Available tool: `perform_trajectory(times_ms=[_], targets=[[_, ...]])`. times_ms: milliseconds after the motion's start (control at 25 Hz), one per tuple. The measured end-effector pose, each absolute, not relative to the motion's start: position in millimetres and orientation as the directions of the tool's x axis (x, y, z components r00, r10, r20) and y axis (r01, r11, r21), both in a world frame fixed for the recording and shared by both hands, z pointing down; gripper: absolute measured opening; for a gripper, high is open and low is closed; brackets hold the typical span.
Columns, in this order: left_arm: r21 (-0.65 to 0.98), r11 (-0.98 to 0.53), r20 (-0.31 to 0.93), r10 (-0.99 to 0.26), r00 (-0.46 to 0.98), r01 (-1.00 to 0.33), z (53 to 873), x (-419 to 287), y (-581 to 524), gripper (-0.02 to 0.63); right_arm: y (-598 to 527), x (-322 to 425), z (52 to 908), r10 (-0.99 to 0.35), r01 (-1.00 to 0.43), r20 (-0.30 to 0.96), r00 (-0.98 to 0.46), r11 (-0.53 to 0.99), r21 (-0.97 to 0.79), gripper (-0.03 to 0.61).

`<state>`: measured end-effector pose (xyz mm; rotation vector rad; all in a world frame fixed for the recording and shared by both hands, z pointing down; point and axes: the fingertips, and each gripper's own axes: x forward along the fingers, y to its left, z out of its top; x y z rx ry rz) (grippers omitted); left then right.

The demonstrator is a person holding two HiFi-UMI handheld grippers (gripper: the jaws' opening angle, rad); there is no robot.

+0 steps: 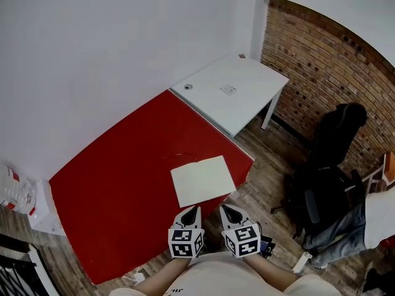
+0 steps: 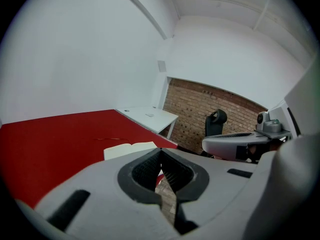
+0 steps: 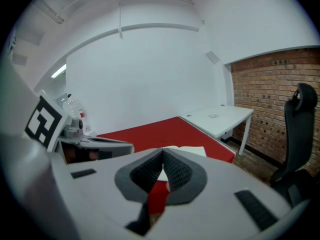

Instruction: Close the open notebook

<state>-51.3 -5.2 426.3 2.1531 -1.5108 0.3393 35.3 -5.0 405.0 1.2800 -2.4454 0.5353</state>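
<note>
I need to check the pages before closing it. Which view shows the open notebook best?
The head view: the notebook lies open on the red table, seen whole from above. Both gripper views catch only a low, flat strip of it beyond their jaws.

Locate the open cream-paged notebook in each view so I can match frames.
Head view: the open cream-paged notebook lies just below centre, near the right edge of the red table.
Left gripper view: notebook low, left of centre, on the red top.
Right gripper view: notebook low, just right of centre.
Shared landmark: the white rectangular desk, beyond the notebook in all three.
</note>
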Motion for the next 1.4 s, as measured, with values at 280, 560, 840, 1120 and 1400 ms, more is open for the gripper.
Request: perform_trajectory(times_ms=[280, 560, 840, 1120, 1400], targets=[[0.243, -0.250, 0.468, -0.816, 0.339, -0.937, 425.6, -44.6, -23.8, 0.006, -26.7, 39.1, 402.1, -0.696, -0.816, 0.443, -0.565, 0.551, -0.175, 0.006], [0.243, -0.254, 0.472, -0.812, 0.343, -0.936, 427.2, -35.6, -31.7, 0.006, -33.2, 45.8, 406.1, -0.687, -0.811, 0.449, -0.571, 0.556, -0.182, 0.006], [0.228, -0.246, 0.489, -0.808, 0.329, -0.942, 432.7, -39.7, -32.7, 0.006, -36.3, 45.2, 408.2, -0.684, -0.809, 0.451, -0.573, 0.558, -0.182, 0.006], [0.237, -0.215, 0.499, -0.810, 0.308, -0.947, 442.6, -48.6, -41.2, 0.006, -49.5, 51.2, 420.6, -0.683, -0.819, 0.473, -0.557, 0.545, -0.177, 0.006], [0.239, -0.205, 0.506, -0.808, 0.302, -0.949, 454.0, -52.6, -46.8, 0.006, -57.0, 64.0, 438.9, -0.689, -0.839, 0.495, -0.530, 0.511, -0.187, 0.006]])
